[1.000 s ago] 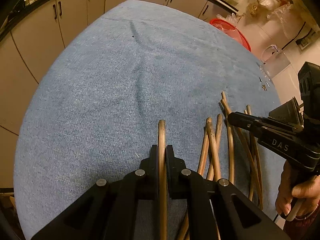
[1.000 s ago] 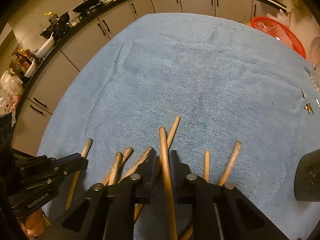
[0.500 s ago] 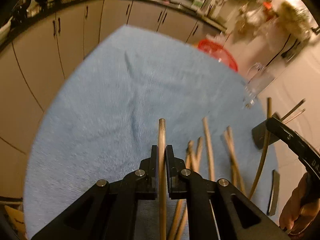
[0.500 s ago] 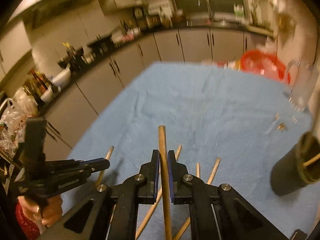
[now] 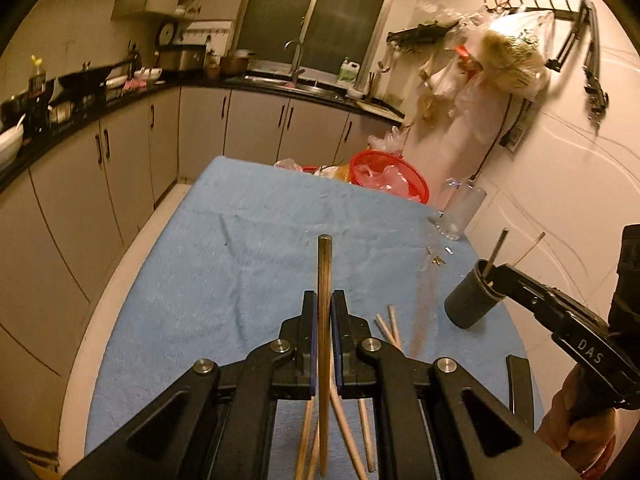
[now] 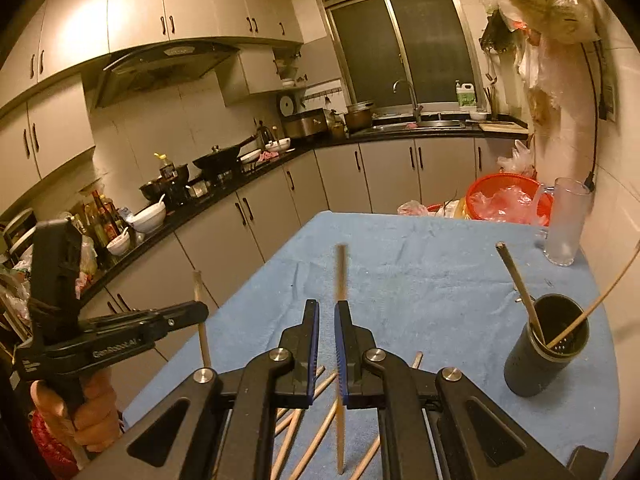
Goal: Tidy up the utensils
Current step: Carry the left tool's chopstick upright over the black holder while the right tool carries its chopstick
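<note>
The middle and far stretch of the blue-covered worktop point(image 6: 420, 280) lies bare, so there's wide room to pass there. Along the right edge stand a dark holder point(image 6: 546, 346) with two sticks leaning out of its mouth and, farther back, a clear glass mug point(image 6: 566, 222). A red basket point(image 6: 506, 200) crowds the far right corner. Loose chopsticks point(image 6: 304, 412) litter the near edge, under both raised tools.

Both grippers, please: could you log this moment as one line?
left gripper: shut on chopstick | right gripper: shut on second chopstick | dark holder: two chopsticks inside
</note>
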Motion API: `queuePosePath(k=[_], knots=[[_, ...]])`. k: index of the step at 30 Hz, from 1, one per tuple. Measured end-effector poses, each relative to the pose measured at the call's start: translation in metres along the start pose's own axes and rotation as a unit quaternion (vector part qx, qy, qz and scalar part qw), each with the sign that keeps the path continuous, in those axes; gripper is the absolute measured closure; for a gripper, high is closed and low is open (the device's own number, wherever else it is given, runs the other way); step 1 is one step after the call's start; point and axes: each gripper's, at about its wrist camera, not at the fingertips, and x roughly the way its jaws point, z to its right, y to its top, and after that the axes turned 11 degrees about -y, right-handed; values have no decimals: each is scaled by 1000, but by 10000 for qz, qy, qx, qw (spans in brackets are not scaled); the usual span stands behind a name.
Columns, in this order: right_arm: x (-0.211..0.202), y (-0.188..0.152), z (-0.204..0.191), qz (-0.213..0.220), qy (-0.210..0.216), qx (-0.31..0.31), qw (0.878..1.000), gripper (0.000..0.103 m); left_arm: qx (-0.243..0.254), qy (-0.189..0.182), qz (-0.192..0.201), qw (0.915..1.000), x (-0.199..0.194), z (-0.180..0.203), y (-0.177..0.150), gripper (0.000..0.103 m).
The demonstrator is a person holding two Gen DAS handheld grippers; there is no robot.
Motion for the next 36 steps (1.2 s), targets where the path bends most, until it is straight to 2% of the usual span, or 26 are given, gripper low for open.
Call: queuePosePath(k=[6,9,11,13,15,16,20,22,26,29,33,36], knots=[[-7,-3,6,31,12,57,10000,95,69,20,45,10000,-12,4,-2,96],[11,-4,5,-356,124,2,9993,93,44,59,12,10000,-12,3,-3,96],[32,-2,5,-743,37,16,9972,92,4,77,7,10000,-10,3,-3,96],[59,3,6,-1115,-5,79,9937,83,-74,61,10,10000,-9,-1,-2,96],[89,6,7,-1411,-161,49,9899,57,-113,71,15,9999,-8,-3,-2,96],[102,8,8,-1552,-211,70,9876,57,-147,75,19,9999,-8,-6,-2,96],[167,7,17,-2138,-533,92,9754,58,-241,-12,-59,9997,-6,-13,0,96],[198,6,21,-2408,-617,121,9685,65,-276,-55,-106,9995,-2,-17,2,96],[237,2,19,-2717,-954,-10,9576,72,-273,-112,-153,9994,3,-19,4,96],[259,0,19,-2877,-1158,-115,9506,75,-264,-174,-169,9994,4,-20,6,96],[279,-6,21,-3143,-1300,-168,9402,83,-284,-208,-165,9992,4,-24,8,96],[278,-7,20,-3054,-1294,-255,9430,95,-298,-205,-179,9992,5,-24,8,96]])
